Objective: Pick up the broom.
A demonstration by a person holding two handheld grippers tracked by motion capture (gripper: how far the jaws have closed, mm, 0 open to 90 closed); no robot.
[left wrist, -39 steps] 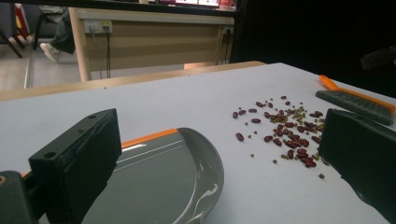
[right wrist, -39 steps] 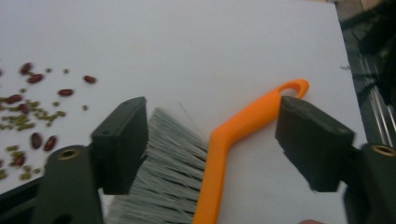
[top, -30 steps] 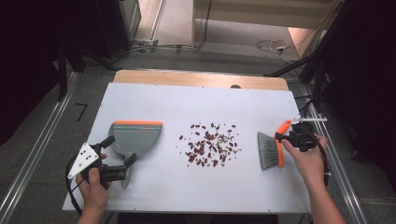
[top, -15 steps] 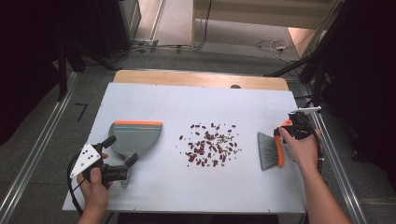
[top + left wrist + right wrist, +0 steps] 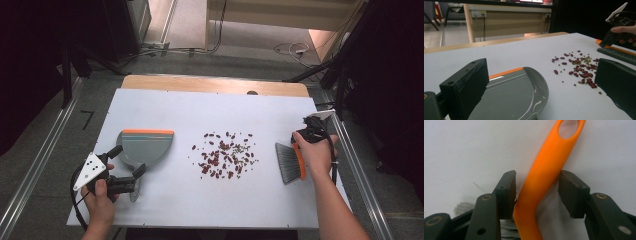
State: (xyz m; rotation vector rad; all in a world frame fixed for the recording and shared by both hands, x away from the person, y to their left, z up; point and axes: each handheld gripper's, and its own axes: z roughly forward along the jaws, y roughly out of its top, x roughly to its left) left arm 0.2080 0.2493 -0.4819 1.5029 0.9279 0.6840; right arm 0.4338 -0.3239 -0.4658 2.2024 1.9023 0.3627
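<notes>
Beans lie between dustpan (left claw released) and brush, right claw closing, not yet clenched.

Curved orange plastic brush handle lay between the 2 closing jaws of the right gripper; grey bristles lower left.

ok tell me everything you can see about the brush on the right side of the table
The brush is a small hand brush with an orange plastic handle that bends partway along and ends in an oval hanging hole. Its grey bristles fan toward the scattered beans. It lies flat on the white table near the right edge. The right gripper has its jaws on either side of the handle; they have just been closing, one jaw looks to touch the handle, the other still shows a gap.
</notes>
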